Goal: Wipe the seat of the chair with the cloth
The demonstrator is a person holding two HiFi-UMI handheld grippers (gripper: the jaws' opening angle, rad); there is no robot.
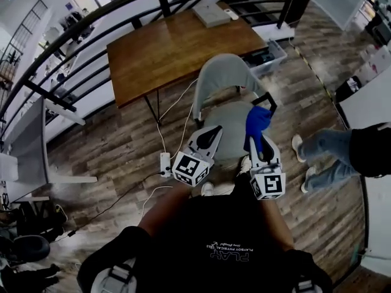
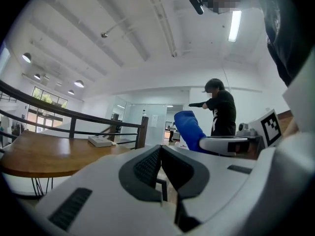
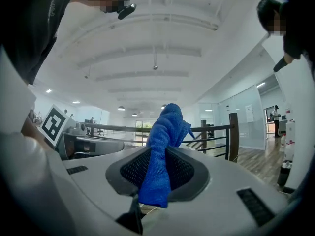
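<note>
Blue microfibre cloth [image 3: 165,132] is standing bunched between the jaws of the right gripper [image 3: 158,173], which are clamping it, likely so a loose wad leads toward the seat. The left gripper [image 2: 160,167], jaws pressed together on nothing, is idling alongside. Both are hovering over the grey chair [image 1: 223,78], whose seat [image 1: 230,124] looks untouched, near the wooden desk's [image 1: 177,47] front edge on plank flooring [image 1: 110,145].

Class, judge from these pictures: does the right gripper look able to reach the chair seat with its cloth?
Probably yes: the right gripper, jaws shut on the cloth, hangs over the seat with nothing between.
</note>
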